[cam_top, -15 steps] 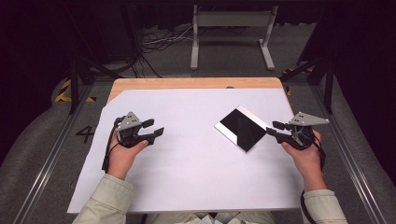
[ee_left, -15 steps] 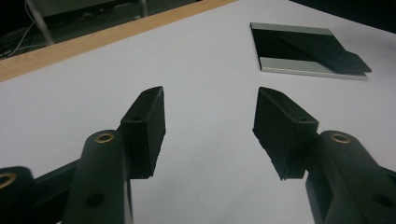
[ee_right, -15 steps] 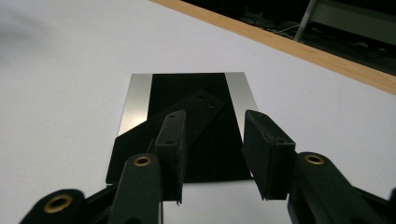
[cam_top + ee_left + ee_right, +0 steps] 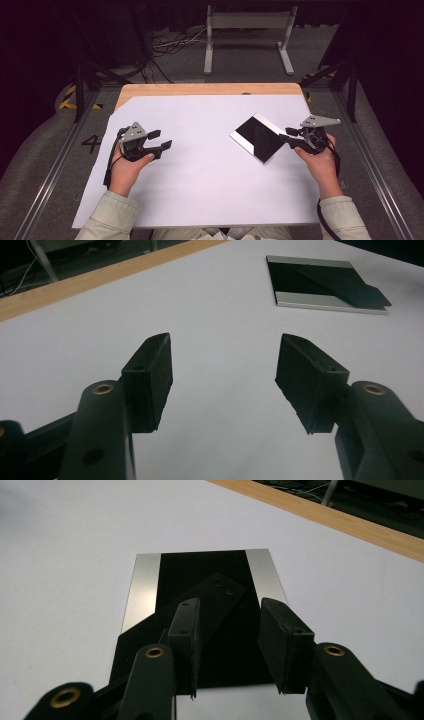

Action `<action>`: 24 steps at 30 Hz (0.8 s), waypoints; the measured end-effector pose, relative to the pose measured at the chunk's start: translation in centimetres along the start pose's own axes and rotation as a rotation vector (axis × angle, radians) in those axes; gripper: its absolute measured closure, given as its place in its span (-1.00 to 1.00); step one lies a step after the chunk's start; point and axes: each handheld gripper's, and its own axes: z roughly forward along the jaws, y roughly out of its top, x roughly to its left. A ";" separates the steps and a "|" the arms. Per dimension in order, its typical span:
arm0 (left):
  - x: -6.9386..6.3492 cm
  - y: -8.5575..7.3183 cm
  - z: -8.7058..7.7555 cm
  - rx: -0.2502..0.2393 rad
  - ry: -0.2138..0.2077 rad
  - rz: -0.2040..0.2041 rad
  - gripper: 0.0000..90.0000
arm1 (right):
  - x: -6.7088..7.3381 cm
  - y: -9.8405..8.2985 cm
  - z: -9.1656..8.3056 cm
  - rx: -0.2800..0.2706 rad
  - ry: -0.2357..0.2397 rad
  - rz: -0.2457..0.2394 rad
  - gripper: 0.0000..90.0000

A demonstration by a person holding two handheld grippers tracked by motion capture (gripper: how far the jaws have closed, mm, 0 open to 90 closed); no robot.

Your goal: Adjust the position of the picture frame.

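A flat square plate point(image 4: 257, 136) with a glossy black middle and silver strips on two sides lies on the right of the white sheet point(image 4: 210, 170). My right gripper point(image 4: 286, 135) sits low at the plate's right corner, its jaws apart over the plate point(image 4: 200, 570) with nothing between them point(image 4: 230, 607). My left gripper point(image 4: 161, 139) rests on the left of the sheet, pointing toward the plate point(image 4: 325, 301). Its jaws point(image 4: 225, 347) stand wide open and hold nothing.
The white sheet covers most of a wooden table, whose bare edge point(image 4: 210, 89) shows at the back. Beyond it a metal stand point(image 4: 247, 20) and cables point(image 4: 170, 45) sit on the grey floor. Rails run along both sides of the table.
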 end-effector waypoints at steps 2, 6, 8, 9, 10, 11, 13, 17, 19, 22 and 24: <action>0.0 -0.2 -0.4 0.003 -0.002 -0.005 -0.06 | -0.3 0.8 0.6 0.023 0.012 0.009 0.39; 0.1 -0.6 -1.0 0.010 0.004 -0.016 -0.01 | -0.5 1.7 1.1 0.052 0.030 -0.003 0.57; 0.3 -0.8 -1.4 0.015 0.008 -0.015 0.00 | -0.5 2.2 1.5 0.072 0.034 -0.013 0.70; 0.3 -0.9 -1.5 0.015 0.009 -0.026 0.01 | -0.6 2.6 1.7 0.085 0.032 -0.016 0.77; 0.3 -1.0 -1.7 0.013 0.010 -0.028 0.02 | -0.7 2.8 1.9 0.094 0.034 -0.016 0.83; 0.3 -1.0 -1.8 0.014 0.012 -0.026 0.02 | -0.8 3.1 2.1 0.102 0.036 -0.011 0.89; 0.4 -1.1 -2.0 0.013 0.012 -0.036 0.02 | -0.9 3.5 2.4 0.118 0.030 -0.006 0.96; 0.4 -1.2 -2.2 0.008 0.012 -0.050 0.03 | -1.5 4.4 3.4 0.159 0.022 0.011 1.00; 0.5 -1.2 -2.3 0.008 0.009 -0.047 0.03 | -1.8 4.7 3.8 0.177 0.020 0.023 1.00; 0.5 -1.2 -2.2 0.012 0.005 -0.048 0.03 | -2.4 5.2 4.6 0.215 0.005 0.042 1.00; 0.6 -1.2 -2.1 0.015 0.004 -0.048 0.03 | -2.8 5.5 5.2 0.231 0.005 0.058 1.00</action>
